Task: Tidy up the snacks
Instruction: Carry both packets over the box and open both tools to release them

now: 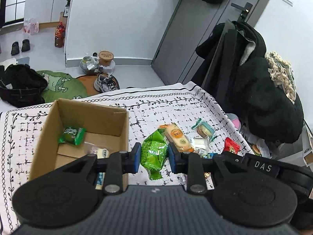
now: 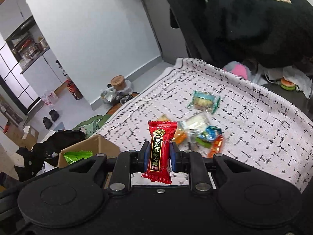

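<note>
Green pack sits pinched between the blue pads of the left tool, jaws narrow, clamped on its sides; pack hangs lengthwise, tail end toward the camera, above the bench cloth. Red candy is gripped upright by the right tool, jaws narrow, pads on both long edges, black-and-gold label facing the camera.

Box, open-top cardboard, stands on the cloth just left of the left tool; inside: a green pack against the back-left wall, plus a white-wrapped piece near the front, partly hidden by the tool.

Loose pile on cloth, right of the left tool: orange pack, teal-edged biscuit, clear wafer pack, red piece. Rest of pile blurred in right view.
</note>
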The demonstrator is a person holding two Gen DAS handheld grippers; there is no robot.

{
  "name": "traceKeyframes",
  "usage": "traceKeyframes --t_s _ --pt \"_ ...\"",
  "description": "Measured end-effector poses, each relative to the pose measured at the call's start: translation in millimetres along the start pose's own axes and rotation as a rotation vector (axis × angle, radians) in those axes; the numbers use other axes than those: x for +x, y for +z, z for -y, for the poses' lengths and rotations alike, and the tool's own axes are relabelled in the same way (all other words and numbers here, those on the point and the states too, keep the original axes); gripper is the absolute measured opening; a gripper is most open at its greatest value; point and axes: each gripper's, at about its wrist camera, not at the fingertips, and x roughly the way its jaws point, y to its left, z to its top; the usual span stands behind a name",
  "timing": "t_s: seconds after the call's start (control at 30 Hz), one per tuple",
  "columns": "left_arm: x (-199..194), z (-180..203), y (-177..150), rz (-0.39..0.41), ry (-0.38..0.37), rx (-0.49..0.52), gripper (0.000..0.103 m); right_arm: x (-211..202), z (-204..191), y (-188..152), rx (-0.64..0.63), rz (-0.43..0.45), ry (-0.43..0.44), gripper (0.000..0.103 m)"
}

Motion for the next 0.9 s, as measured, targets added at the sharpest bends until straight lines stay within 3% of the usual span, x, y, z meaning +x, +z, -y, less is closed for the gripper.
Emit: traceKeyframes --t_s 0.9 --pt "-10 -81 7 0.007 0.067 -0.127 0.028 25 -89 -29 -0.099 -0.036 0.047 0.021"
